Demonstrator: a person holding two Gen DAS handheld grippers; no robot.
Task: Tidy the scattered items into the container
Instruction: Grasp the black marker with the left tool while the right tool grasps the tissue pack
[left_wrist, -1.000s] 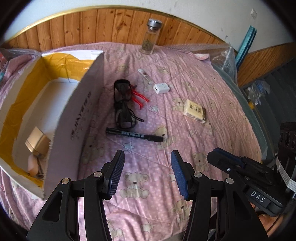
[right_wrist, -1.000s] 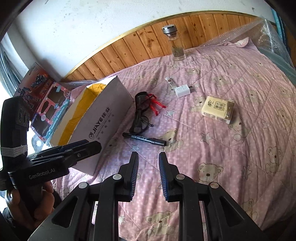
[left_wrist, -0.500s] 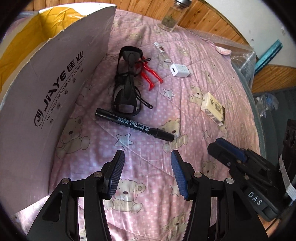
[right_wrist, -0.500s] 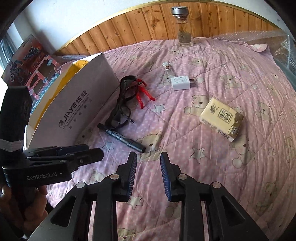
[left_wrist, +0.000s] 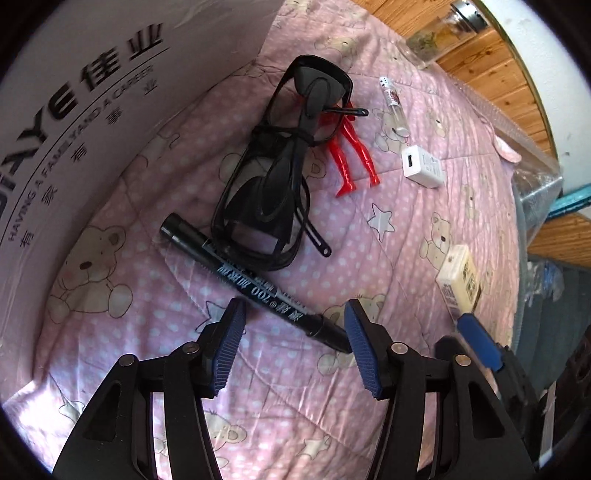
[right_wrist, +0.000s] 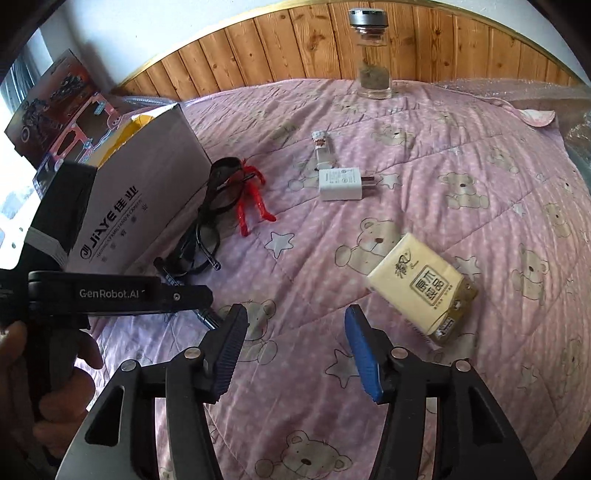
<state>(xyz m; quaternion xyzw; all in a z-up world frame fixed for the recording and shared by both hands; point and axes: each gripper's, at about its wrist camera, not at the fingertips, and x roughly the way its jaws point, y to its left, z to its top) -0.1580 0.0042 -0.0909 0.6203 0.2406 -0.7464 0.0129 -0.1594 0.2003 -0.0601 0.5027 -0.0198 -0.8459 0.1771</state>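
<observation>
My left gripper (left_wrist: 293, 325) is open just above the pink bedspread, its jaws either side of the capped end of a black marker (left_wrist: 255, 286). Behind the marker lie black glasses (left_wrist: 280, 166), a red toy figure (left_wrist: 351, 158), a white charger (left_wrist: 423, 166) and a small vial (left_wrist: 393, 107). The white cardboard box (left_wrist: 74, 110) stands to the left. My right gripper (right_wrist: 293, 328) is open and empty, left of a yellow tissue pack (right_wrist: 421, 284). The left gripper body (right_wrist: 110, 293) hides most of the marker in the right wrist view.
A glass jar (right_wrist: 373, 55) stands at the back by the wooden wall panel. A toy package (right_wrist: 55, 110) leans behind the box. Bubble wrap (left_wrist: 535, 184) lies along the bed's right edge.
My left gripper has dropped and moved forward until its jaws straddle the marker. My right gripper has opened wide and moved toward the tissue pack.
</observation>
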